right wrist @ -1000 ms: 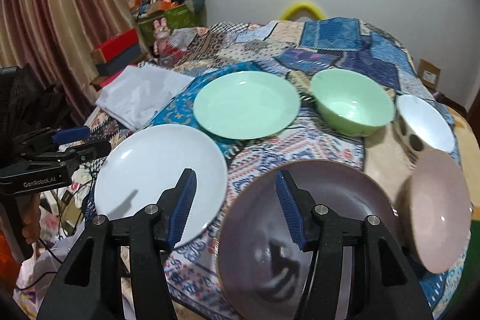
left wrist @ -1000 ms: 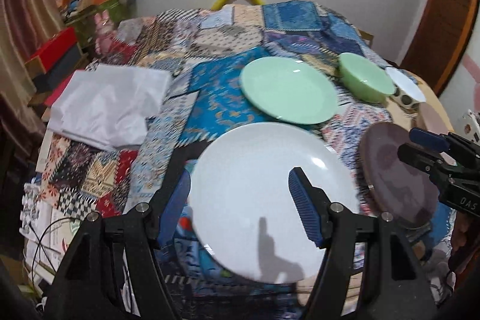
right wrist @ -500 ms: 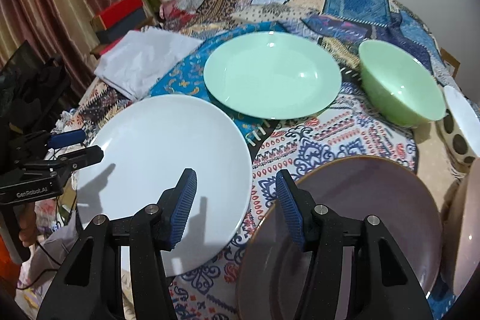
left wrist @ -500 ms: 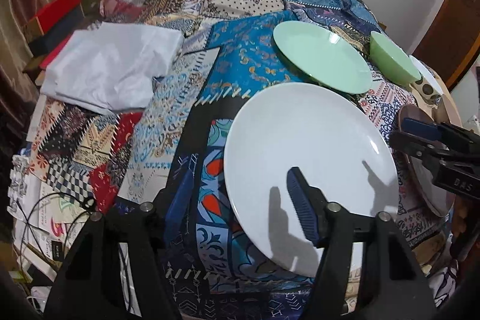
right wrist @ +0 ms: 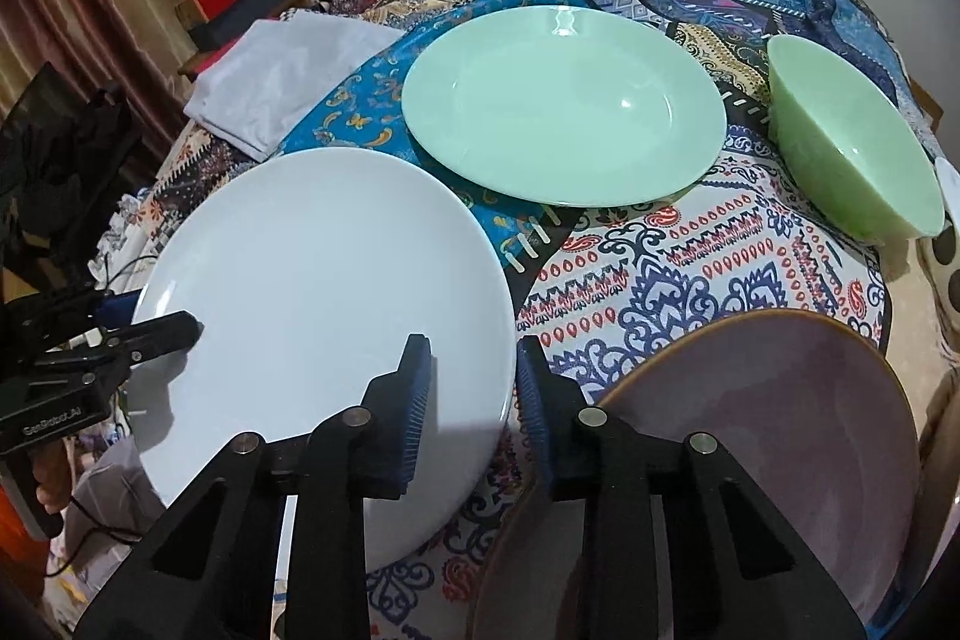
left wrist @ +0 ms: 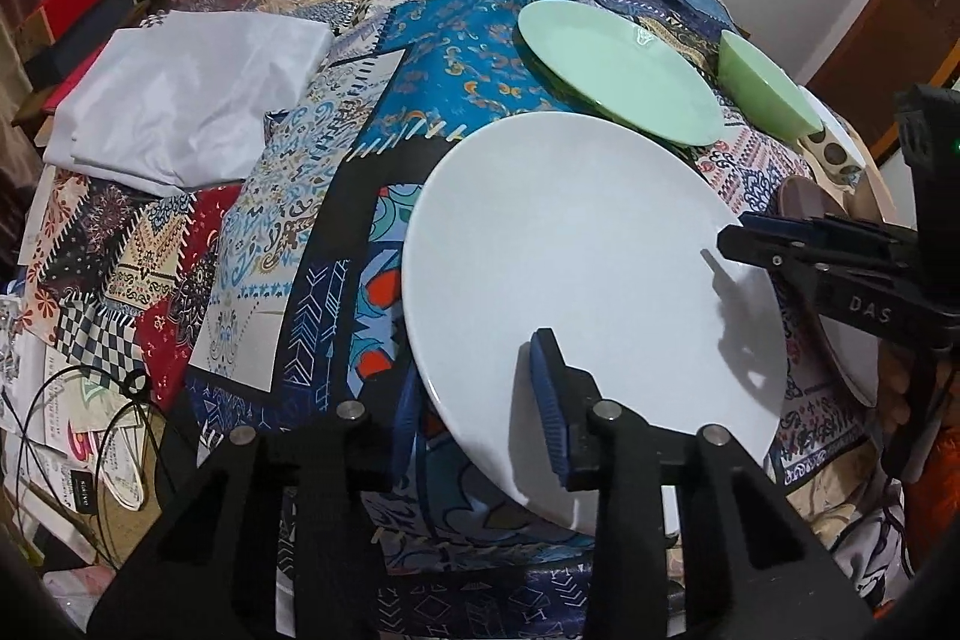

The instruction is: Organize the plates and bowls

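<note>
Left wrist view: the left gripper (left wrist: pixel 480 412) is straddling the near rim of the white plate (left wrist: pixel 588 268), one ribbed blue pad above the glossy face, the other below the rim; the jaws are standing apart, and whether they are pinching the rim cannot be told. The plate, round and smooth, is lying at the near edge of the table, on a patchwork cloth (left wrist: pixel 270 196) of printed squares. Beyond it the pale green plate (left wrist: pixel 618 70) and the green bowl (left wrist: pixel 768 88) are sitting toward the far right edge. A folded white cloth (left wrist: pixel 186 94), soft and creased, is lying at the left edge.

Right wrist view: the right gripper (right wrist: pixel 471 400) is bracketing the white plate's (right wrist: pixel 324 298) right rim, one pad over the face and one outside; its jaws are parted, the grip unclear. A matte mauve plate (right wrist: pixel 762 454) with a brown rim is lying at the near right edge. The green plate (right wrist: pixel 564 106) and the deep, glossy green bowl (right wrist: pixel 846 142) are sitting behind.
</note>
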The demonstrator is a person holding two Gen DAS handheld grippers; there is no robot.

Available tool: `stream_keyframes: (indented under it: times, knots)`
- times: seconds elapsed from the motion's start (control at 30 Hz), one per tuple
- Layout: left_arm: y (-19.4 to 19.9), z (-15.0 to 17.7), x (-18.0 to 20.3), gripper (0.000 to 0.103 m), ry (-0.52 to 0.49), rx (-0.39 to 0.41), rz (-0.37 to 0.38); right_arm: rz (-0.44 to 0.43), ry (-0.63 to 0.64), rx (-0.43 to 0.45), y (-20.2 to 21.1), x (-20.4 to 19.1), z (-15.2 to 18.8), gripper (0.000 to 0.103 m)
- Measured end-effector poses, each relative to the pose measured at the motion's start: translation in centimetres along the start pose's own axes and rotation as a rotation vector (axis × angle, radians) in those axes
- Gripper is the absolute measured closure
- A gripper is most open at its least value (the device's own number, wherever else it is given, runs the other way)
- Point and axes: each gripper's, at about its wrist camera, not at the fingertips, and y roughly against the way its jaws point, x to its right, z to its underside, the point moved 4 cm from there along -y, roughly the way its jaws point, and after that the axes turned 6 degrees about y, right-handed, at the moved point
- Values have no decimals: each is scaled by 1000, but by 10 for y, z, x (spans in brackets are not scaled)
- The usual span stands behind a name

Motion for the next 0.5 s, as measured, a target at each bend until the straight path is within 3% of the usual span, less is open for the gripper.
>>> stream_keyframes:
  times: [0.37, 0.5]
  knots:
    - [0, 6, -3, 68, 39, -11, 42, 1, -25, -22, -8, -3, 0, 75]
    - [0, 4, -11, 68, 68, -12, 34, -39, -45, -17, -3, -3, 2, 75]
